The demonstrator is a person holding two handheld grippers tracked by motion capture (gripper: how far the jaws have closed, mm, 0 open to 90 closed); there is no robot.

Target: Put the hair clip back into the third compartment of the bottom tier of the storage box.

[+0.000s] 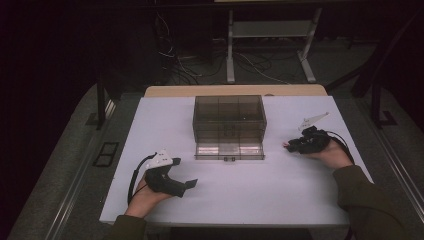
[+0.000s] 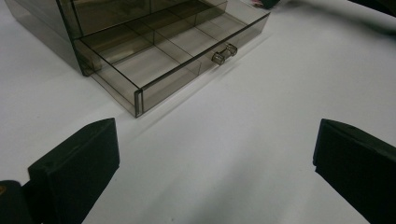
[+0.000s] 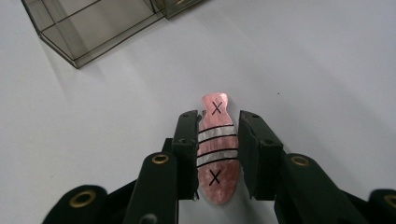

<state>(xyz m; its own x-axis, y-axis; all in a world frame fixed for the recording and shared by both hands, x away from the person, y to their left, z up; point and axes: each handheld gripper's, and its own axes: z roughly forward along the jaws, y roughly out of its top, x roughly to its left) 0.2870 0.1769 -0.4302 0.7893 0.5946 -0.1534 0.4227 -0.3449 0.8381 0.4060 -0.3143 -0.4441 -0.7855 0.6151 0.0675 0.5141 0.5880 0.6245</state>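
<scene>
Left tongs (image 1: 189, 184) rest open on the near-left counter (image 1: 240, 200); the smoked acrylic drawer box (image 1: 229, 120) sits centre, bottom drawer (image 2: 177, 60) out. Right tongs (image 3: 217, 140) pinch a pink striped fish-shaped tag (image 3: 215, 149) edgewise; thin and glossy, it could slip or twist when lifted.

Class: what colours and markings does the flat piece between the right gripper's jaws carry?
Pink piece, white bands, black lines, two crosses; right gripper view.

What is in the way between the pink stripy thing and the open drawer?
Nothing visible. The right gripper is shut on the pink striped piece, and bare white table lies between it and the open drawer of the smoky clear box. The left gripper rests open at the other side.
</scene>
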